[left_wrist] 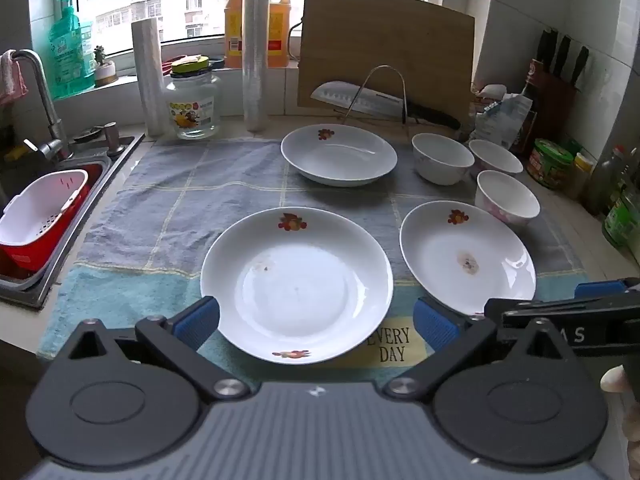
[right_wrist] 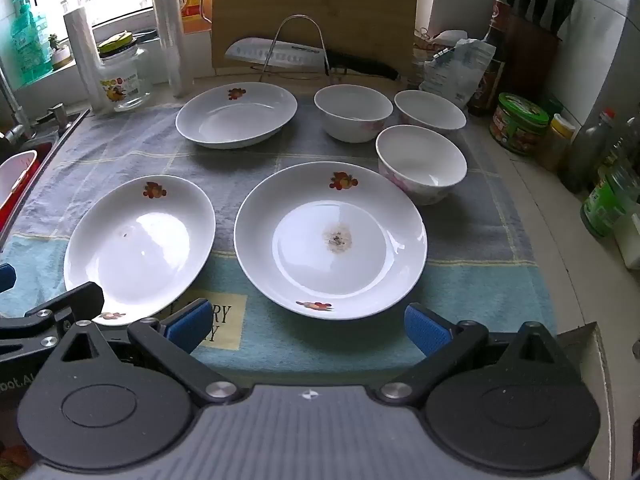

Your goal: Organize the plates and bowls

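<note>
Everything here is placed against the cloth [left_wrist: 224, 200], a blue-grey checked towel spread on the counter, with a yellow patch of lettering at its near edge.

Three white plates with fruit prints lie flat on the cloth. The near plate [left_wrist: 297, 284] sits at the cloth's near edge, just left of the lettering. The stained plate [right_wrist: 330, 240] lies on the cloth's near right part, beside the near plate and apart from it, with a brownish mark at its centre. The far plate [left_wrist: 339, 155] rests at the cloth's far edge, toward the middle.

Three white bowls stand upright on the cloth's far right corner, close together: the first bowl [right_wrist: 353, 113] just right of the far plate, the second bowl [right_wrist: 430, 110] beyond it at the cloth's right edge, and the third bowl [right_wrist: 422, 164] nearer, just behind the stained plate.

The left gripper [left_wrist: 316, 322] hangs above the cloth's near edge with its blue pads spread wide on either side of the near plate's rim, touching nothing. The right gripper [right_wrist: 306, 326] hovers over the cloth's near edge in front of the stained plate, likewise spread wide and empty.

Beyond the cloth's far edge a cutting board [left_wrist: 384, 52] leans upright, with a knife [left_wrist: 360, 100] lying before it. Off the cloth's left edge is the sink [left_wrist: 60, 216], holding a red and white basket [left_wrist: 40, 216]
</note>
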Available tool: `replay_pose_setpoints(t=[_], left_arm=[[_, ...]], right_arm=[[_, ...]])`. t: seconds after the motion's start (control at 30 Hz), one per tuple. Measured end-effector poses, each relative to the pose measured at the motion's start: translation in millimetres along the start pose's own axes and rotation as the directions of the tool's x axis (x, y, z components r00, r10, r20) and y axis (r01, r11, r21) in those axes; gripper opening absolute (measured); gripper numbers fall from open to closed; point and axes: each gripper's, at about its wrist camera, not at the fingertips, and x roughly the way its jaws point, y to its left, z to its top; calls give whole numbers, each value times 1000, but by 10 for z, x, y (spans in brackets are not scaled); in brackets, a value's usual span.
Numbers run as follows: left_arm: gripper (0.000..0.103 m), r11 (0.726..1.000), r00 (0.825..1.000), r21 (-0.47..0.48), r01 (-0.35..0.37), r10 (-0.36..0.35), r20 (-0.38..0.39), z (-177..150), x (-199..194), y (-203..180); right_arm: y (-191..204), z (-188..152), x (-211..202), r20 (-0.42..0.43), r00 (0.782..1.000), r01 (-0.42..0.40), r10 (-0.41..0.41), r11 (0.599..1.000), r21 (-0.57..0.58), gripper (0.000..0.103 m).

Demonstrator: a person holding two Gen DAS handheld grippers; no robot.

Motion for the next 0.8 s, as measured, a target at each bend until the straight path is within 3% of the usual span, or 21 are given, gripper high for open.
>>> replay_pose_setpoints(t=[0.8], left_arm=[[102,1000,999,7,26,-26,19,-2,-22,-49]], right_arm=[[-86,-5,-27,4,1000,7,-7,1000,7,103]])
